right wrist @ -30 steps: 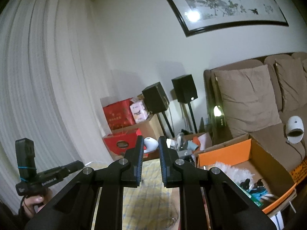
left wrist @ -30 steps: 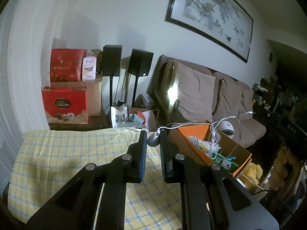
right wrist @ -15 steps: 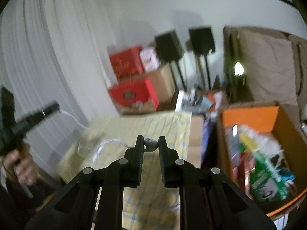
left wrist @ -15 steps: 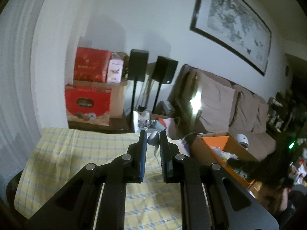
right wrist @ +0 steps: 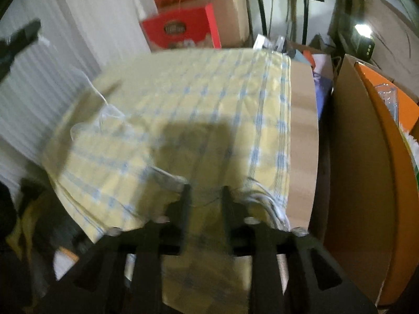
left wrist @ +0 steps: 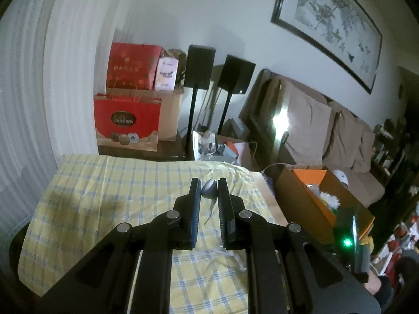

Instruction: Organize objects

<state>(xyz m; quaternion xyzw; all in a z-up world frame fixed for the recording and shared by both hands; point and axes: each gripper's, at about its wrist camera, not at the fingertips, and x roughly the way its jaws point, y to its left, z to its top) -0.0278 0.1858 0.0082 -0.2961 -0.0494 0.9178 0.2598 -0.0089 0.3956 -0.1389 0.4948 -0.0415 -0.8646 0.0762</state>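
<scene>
My left gripper [left wrist: 209,192] is shut on a grey earbud [left wrist: 209,191] whose thin white wire [left wrist: 209,214] hangs down between the fingers, above a table with a yellow-and-blue checked cloth [left wrist: 110,198]. My right gripper [right wrist: 205,191] is low over the same cloth [right wrist: 199,99]; the view is blurred. Its jaws stand slightly apart and I see no earbud between them. White cable [right wrist: 264,201] lies on the cloth just right of its fingers. The left gripper [right wrist: 18,39] shows blurred at the far left of the right wrist view.
An open cardboard box with orange lining [left wrist: 314,191] holding clutter stands right of the table; it also shows in the right wrist view [right wrist: 366,157]. Red gift boxes [left wrist: 128,120], two black speakers on stands [left wrist: 199,68] and a brown sofa [left wrist: 327,125] are behind. Crumpled clear plastic [right wrist: 104,120] lies on the cloth.
My right gripper has swung down fast toward the cloth, and the earbud seen between its tips earlier no longer shows. My left gripper has turned left, still holding its earbud.
</scene>
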